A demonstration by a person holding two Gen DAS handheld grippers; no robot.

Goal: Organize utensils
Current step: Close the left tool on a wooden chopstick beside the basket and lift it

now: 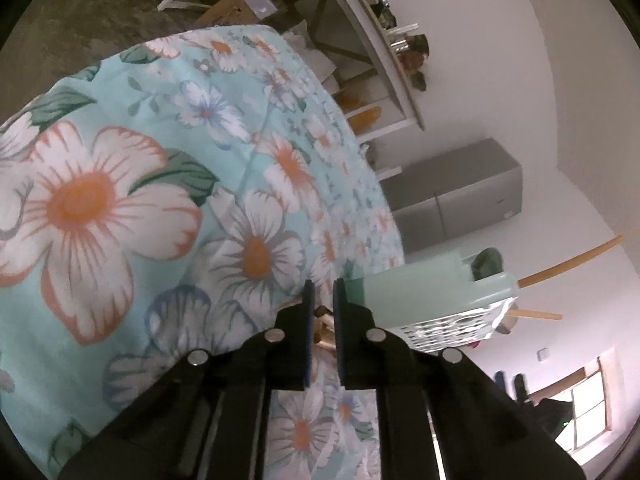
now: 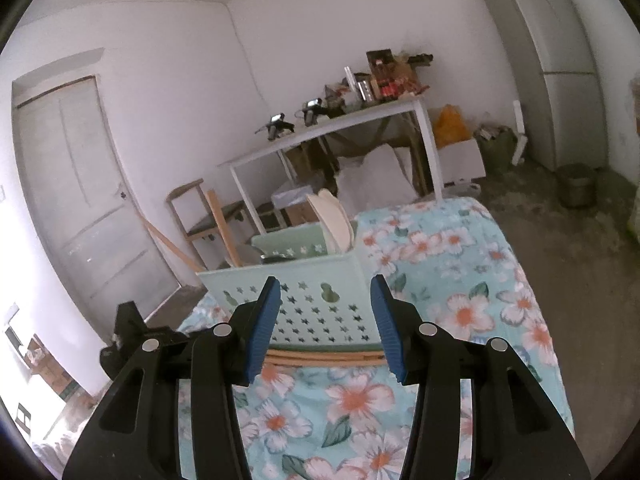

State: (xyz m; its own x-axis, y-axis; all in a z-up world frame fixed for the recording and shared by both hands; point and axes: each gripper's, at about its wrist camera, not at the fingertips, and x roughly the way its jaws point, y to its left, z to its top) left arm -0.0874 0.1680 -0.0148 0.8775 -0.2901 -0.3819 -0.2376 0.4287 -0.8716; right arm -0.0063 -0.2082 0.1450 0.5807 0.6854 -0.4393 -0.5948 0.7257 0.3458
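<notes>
Counts: 1 mint basket (image 2: 304, 300) w/ star cutouts on the floral cloth (image 2: 460, 264). 2 wooden sticks (image 2: 320, 357) flat in front of it, touching its base. Approx 2 wooden handles (image 2: 224, 228) poking out the far-left end, 1 pale flat utensil (image 2: 334, 220) upright inside. 1 white desk (image 2: 328, 128) at the back, 1 grey fridge (image 2: 552, 60), 1 wooden chair (image 2: 192, 216), 1 door (image 2: 76, 184). Items on desk too cluttered to count.
</notes>
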